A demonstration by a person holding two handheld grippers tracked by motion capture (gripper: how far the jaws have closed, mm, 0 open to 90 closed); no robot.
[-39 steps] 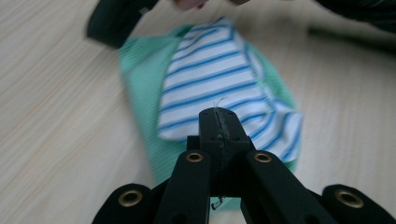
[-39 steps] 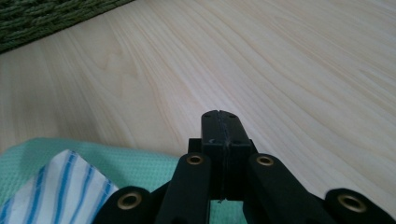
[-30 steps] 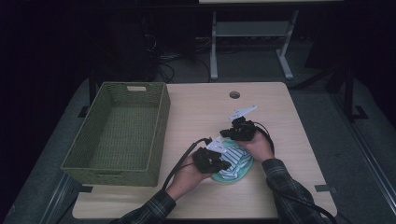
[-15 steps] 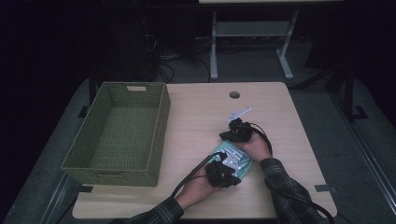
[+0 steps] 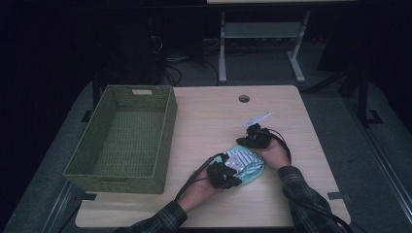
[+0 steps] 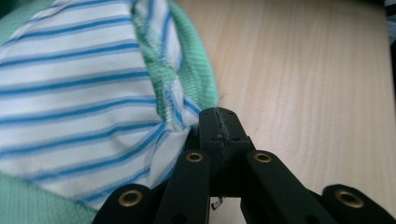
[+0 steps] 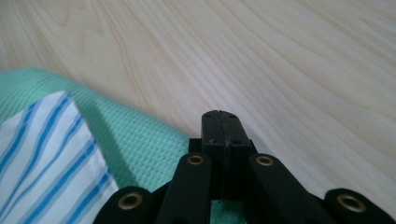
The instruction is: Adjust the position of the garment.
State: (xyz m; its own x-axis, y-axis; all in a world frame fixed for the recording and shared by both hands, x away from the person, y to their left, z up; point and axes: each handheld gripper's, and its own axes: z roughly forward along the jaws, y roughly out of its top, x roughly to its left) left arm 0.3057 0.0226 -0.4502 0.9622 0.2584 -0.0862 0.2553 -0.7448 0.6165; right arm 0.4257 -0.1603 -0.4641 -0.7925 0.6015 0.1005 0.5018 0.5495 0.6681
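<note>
Cloth (image 5: 247,164) lies bunched on the near middle of the wooden table (image 5: 214,116), between the two grippers, in the high view; it forms a rounded heap of mint-green fabric with a white, blue-striped panel on top, its long axis running roughly from the left gripper (image 5: 224,175) up toward the right gripper (image 5: 253,140). A woven green basket (image 5: 165,141), rectangular with a handle slot in its far wall, stands well apart at the table's left. In the left gripper view, the left gripper (image 6: 218,122) has its black jaws pressed together at the cloth's (image 6: 84,93) edge, where a stitched green hem meets the striped panel (whether fabric is caught between the tips cannot be told); the green knit shows a fine ribbed texture. In the right gripper view, the right gripper (image 7: 222,122) has its jaws pressed together over the green waffle-textured cloth (image 7: 140,140), beside bare, pale wood grain; a grip on fabric cannot be confirmed.
</note>
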